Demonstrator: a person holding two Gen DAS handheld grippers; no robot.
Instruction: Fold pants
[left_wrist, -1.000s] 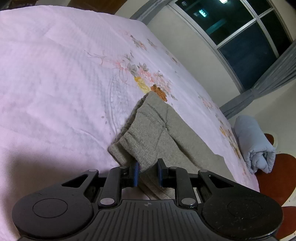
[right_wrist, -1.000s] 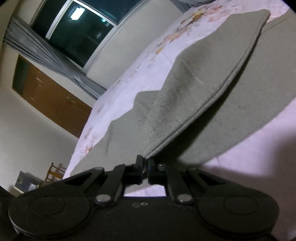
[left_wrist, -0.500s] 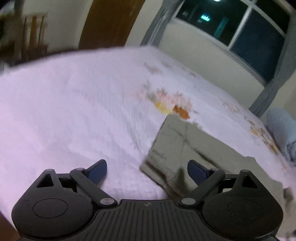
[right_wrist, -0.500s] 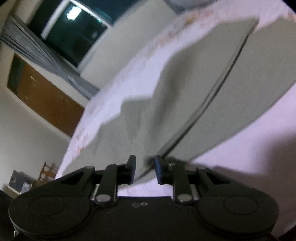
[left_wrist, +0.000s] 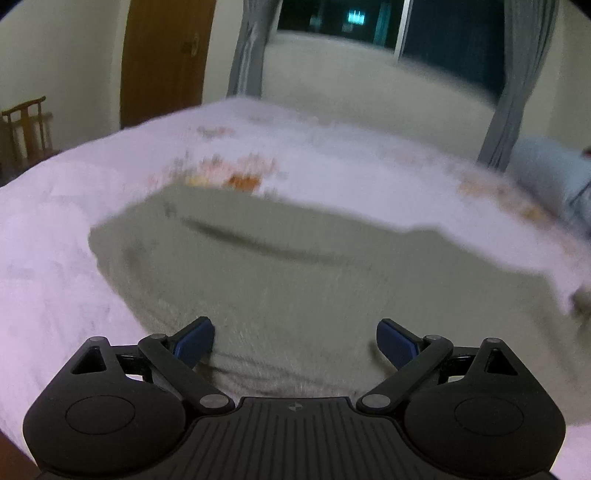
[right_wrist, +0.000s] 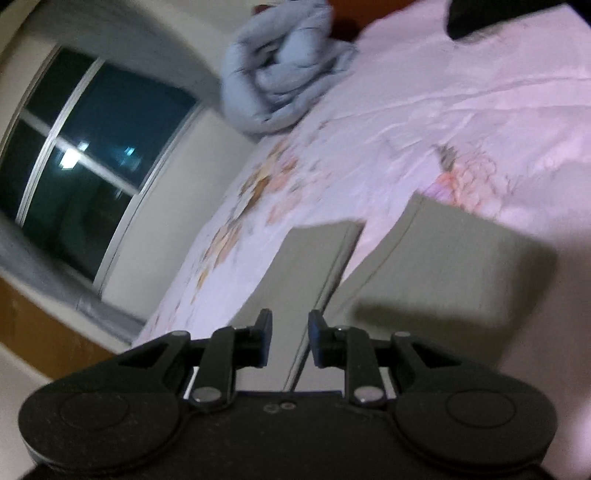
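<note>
Grey-green pants (left_wrist: 295, 266) lie folded flat on the pink floral bedsheet (left_wrist: 55, 229). My left gripper (left_wrist: 294, 339) is wide open and empty, its blue pads over the near edge of the pants. In the right wrist view the pants (right_wrist: 450, 266) show as two stacked layers with a folded edge running up from the gripper. My right gripper (right_wrist: 290, 336) is partly open, its fingers on either side of that edge without gripping it. Both views are motion-blurred.
A rolled blue-grey blanket (right_wrist: 280, 70) lies at the head of the bed (left_wrist: 554, 177). A wooden door (left_wrist: 166, 59) and a chair (left_wrist: 26, 129) stand at the left. Dark windows with grey curtains (left_wrist: 513, 81) line the far wall.
Both grippers have let go of the pants and opened. The lifted layer has dropped flat. Both grippers have pulled back and swung; the left one now looks over the whole folded pants.
</note>
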